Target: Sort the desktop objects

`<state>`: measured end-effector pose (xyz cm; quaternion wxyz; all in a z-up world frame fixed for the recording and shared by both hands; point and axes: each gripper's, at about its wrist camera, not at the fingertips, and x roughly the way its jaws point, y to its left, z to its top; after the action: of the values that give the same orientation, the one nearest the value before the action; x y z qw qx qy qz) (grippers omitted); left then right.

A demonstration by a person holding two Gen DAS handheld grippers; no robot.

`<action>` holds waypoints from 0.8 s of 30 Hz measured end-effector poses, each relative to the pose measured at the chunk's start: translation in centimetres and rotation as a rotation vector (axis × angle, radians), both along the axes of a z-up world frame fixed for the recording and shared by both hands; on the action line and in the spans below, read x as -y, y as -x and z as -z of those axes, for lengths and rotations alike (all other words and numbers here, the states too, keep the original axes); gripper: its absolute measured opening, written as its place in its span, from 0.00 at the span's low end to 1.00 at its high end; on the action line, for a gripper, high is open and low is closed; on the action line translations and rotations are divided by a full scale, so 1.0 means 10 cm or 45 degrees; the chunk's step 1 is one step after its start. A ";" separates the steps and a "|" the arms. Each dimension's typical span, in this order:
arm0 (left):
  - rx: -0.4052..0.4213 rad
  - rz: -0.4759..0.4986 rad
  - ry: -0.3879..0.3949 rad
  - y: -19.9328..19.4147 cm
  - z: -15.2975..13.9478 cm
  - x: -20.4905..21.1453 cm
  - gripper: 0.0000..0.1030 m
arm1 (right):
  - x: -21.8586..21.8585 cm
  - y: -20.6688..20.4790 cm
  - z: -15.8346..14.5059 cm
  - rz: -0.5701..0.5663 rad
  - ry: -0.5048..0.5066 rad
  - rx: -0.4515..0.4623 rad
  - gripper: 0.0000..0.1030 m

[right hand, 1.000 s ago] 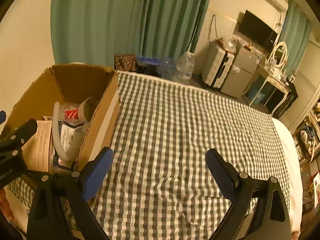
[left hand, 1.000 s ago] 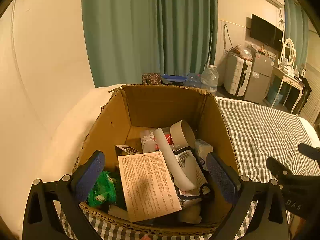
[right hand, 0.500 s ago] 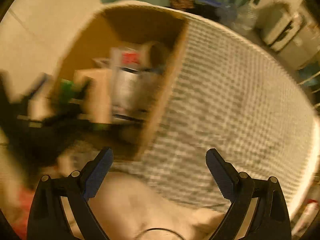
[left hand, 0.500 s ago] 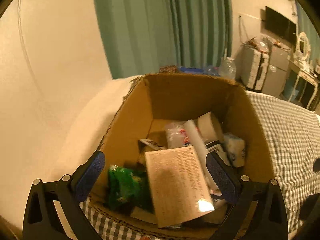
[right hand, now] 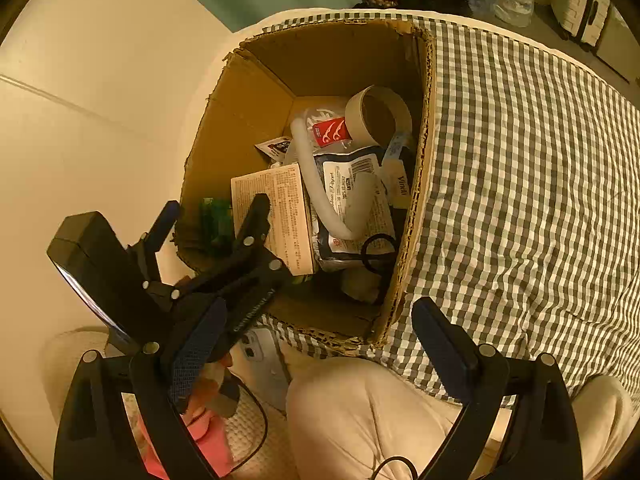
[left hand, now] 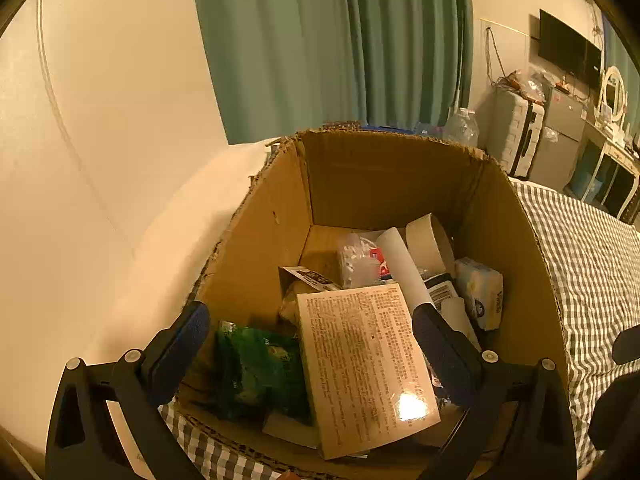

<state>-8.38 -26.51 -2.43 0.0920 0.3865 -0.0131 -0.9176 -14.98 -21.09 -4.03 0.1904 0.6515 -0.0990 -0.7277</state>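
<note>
Left tool point(left hand: 306, 328) spread wide and empty, poised over the near rim of the cardboard box point(left hand: 392, 176), fingers point(left hand: 176, 350) apart on either side of the contents. Straight ahead between them, a printed paper box point(left hand: 364, 364) lying flat on top of the pile; just to its left, a green packet point(left hand: 256, 368). Farther ahead, a white tube point(left hand: 402, 264), a tape roll point(left hand: 430, 240) and a clear bag with a red label point(left hand: 362, 260); ahead to the right, against the box wall, a small tissue pack point(left hand: 480, 296).

Right tool point(right hand: 312, 332) also spread wide and empty, raised higher and looking down over the box point(right hand: 248, 104) and the left tool point(right hand: 214, 218) at its near left corner. Inside, a black ring point(right hand: 378, 252) near the right wall, beside a grey pouch point(right hand: 352, 196) under the white tube point(right hand: 316, 176). Box resting on a checked bed cover point(right hand: 520, 160), stretching ahead and to the right. Below the right tool, a trouser leg point(right hand: 360, 408) and a phone point(right hand: 260, 356).
</note>
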 end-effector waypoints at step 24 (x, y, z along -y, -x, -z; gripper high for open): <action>0.011 0.003 -0.018 0.01 0.03 -0.02 1.00 | 0.21 0.02 0.00 0.051 0.082 -0.004 0.92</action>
<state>-8.44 -26.33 -2.77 0.0882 0.3912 -0.0075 -0.9161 -15.20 -23.16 -4.08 0.1968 0.6417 -0.1351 -0.7288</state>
